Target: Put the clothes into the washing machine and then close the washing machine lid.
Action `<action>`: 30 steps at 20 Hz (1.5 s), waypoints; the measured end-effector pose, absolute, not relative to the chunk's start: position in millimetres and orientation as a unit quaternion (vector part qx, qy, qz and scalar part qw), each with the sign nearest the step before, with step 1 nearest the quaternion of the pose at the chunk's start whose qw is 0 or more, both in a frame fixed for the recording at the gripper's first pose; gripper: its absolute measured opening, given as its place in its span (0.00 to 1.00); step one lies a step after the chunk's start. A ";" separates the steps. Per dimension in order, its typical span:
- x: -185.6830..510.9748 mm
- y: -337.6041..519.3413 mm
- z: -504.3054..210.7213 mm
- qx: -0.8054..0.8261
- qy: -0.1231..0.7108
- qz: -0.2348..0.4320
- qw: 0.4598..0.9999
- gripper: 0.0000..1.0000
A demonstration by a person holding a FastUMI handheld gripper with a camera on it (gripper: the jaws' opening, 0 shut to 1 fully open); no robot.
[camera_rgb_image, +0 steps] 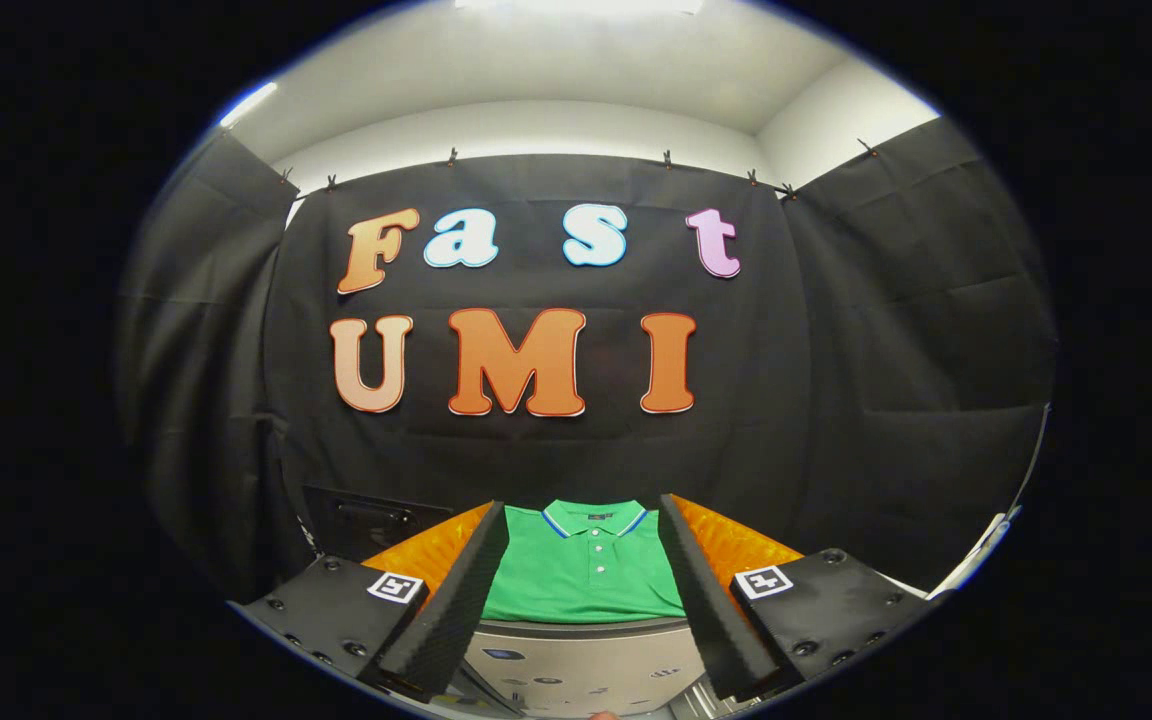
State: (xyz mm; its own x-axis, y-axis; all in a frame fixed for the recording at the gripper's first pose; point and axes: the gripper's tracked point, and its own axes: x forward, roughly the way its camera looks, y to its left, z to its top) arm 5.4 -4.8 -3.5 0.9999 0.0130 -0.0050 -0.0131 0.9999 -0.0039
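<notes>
Green cloth sat right in the middle of the gripper view: a folded polo shirt (584,578) with a collar and small buttons down the front. It lay flat on an orange surface (736,545) that showed on both sides of it. The shirt was between the two fingers and a little way ahead of them, and the fingers did not touch it.

The tongs (584,675) were spread wide, with a big gap between the two fingers. Nothing was held in them. The left finger (456,600) leaned in from the near left, and the right finger (711,600) leaned in from the near right. Each finger grew out of a dark block with screws and a small square marker on top.

Just on the near side of the shirt, low between the fingers, was a pale grey panel (576,660) with small dark marks on it. It may have been the top of the washing machine, but I could not tell for sure. Its far edge ran along the near edge of the shirt.

Far behind the shirt hung the black cloth wall (836,400) of the booth, held up by little clips. Above it were a white wall and a bright light (576,5). A dark box-like thing (366,520) stood at the far left of the orange surface.
</notes>
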 end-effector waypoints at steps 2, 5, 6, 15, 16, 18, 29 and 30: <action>6.0 -3.5 -3.9 -0.003 0.002 0.010 1.000 0.97; 8.2 -7.5 -5.7 -0.010 0.008 0.009 1.000 0.98; 7.8 -8.2 -4.7 -0.012 0.007 0.010 1.000 0.98; 11.8 -22.6 -5.1 -0.012 0.008 0.010 1.000 0.98; 13.7 -23.2 -3.8 -0.010 0.007 0.009 1.000 0.98; 17.7 -25.7 -5.8 -0.009 0.007 0.012 1.000 0.97; 61.1 -38.3 -22.5 0.017 0.023 0.043 0.999 0.98; 68.7 -42.4 -25.9 0.020 0.029 0.042 0.999 0.98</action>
State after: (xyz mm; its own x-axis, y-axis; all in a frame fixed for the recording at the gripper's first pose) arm 68.7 -42.4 -25.9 0.9949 0.0841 -0.0562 -0.0818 0.9957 0.0426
